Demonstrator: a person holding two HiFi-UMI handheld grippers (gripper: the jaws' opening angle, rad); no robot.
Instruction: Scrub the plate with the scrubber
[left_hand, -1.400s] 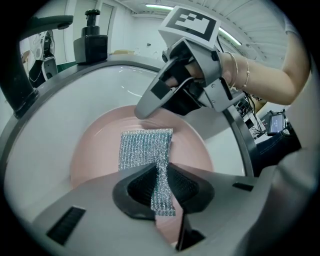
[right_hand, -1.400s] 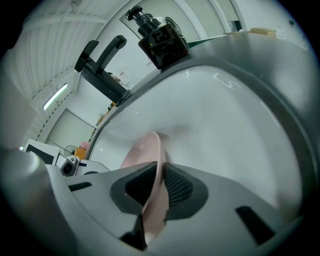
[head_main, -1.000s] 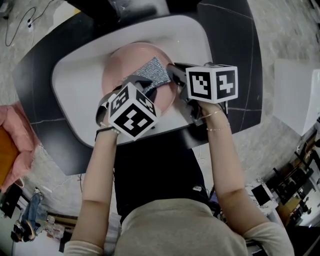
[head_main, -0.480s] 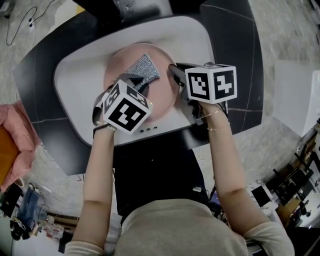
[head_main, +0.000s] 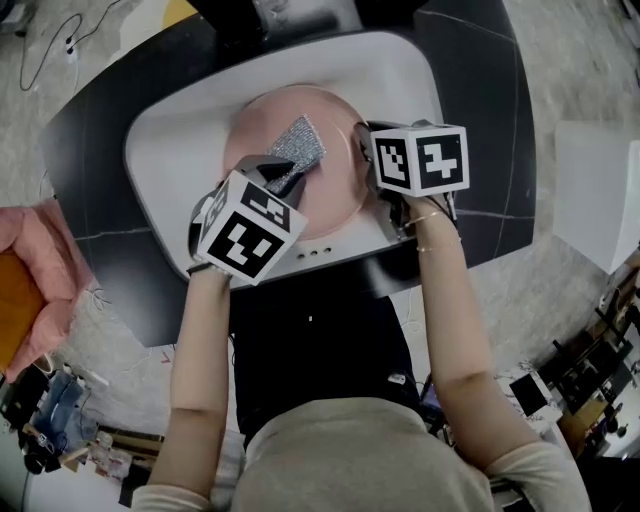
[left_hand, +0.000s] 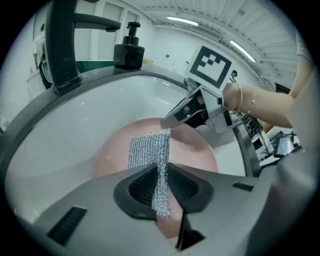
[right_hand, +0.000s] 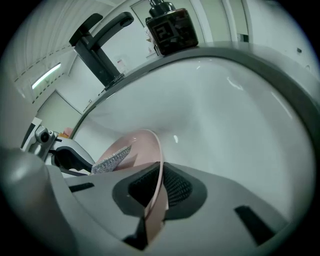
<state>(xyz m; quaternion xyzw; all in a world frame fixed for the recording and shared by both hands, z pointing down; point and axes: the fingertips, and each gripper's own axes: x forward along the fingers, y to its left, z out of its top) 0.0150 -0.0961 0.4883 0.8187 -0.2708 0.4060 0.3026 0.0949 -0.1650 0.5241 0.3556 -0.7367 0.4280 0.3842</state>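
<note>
Plate (head_main: 335, 195) sits in the white sink (head_main: 170, 170), its right rim between your right tongs (right_hand: 159, 186), which are closing on it. Your left tongs (left_hand: 161, 184) pinch the silver scrubber (left_hand: 149, 149), which lies against the plate.

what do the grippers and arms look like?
Left gripper and right gripper: grey shells, dark ribbed pads, each a white cube with black square markers. Thin bracelets on right wrist, short light sleeves. Right jaws closing, plate rim between them.
</note>
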